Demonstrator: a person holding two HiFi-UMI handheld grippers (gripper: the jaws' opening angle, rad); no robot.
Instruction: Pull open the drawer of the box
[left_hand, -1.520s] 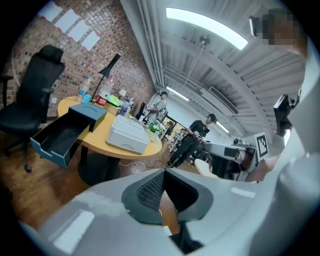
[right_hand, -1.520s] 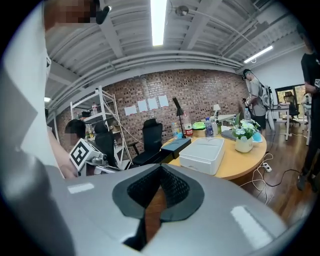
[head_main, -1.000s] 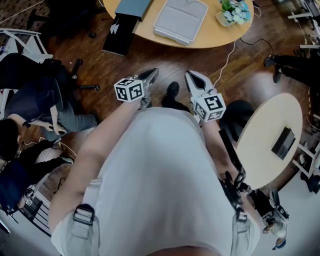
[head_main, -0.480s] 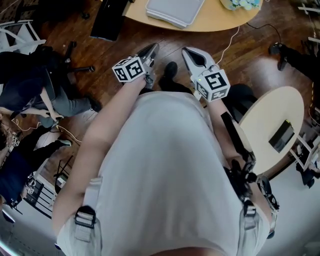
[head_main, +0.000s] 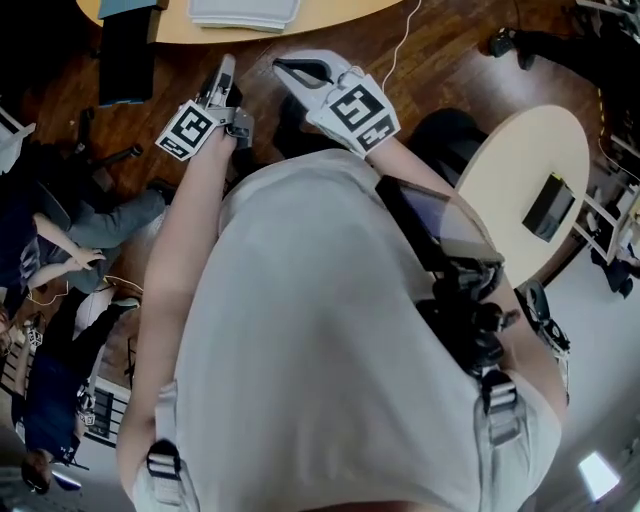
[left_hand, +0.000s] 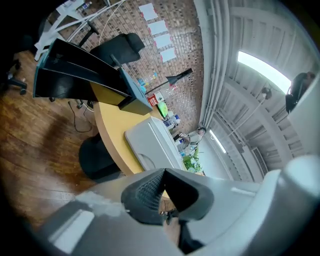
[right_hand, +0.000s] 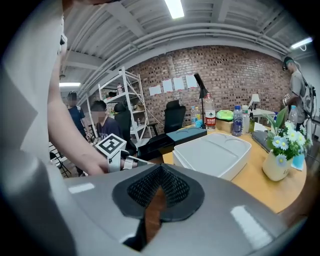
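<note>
The box (head_main: 125, 50) is dark with a teal top and lies at the edge of the yellow round table (head_main: 330, 15). It also shows in the left gripper view (left_hand: 75, 75) and the right gripper view (right_hand: 175, 136). Its drawer front cannot be made out. Both grippers are held in the air in front of the person's body, short of the table. My left gripper (head_main: 225, 65) (left_hand: 164, 172) is shut and empty. My right gripper (head_main: 280, 65) (right_hand: 159, 170) has its tips together with nothing between them. The left gripper's marker cube (right_hand: 111, 145) appears beside it.
A white lidded tray (right_hand: 212, 152) lies on the yellow table near a flower vase (right_hand: 280, 160) and bottles. A small pale round table (head_main: 520, 170) carries a black device (head_main: 550, 205) at the right. Seated people (head_main: 40, 230) and chairs are at the left. The floor is dark wood.
In the head view both grippers have shifted up and to the left, and the yellow table with the box has slid to the top edge. Both grippers stayed shut.
</note>
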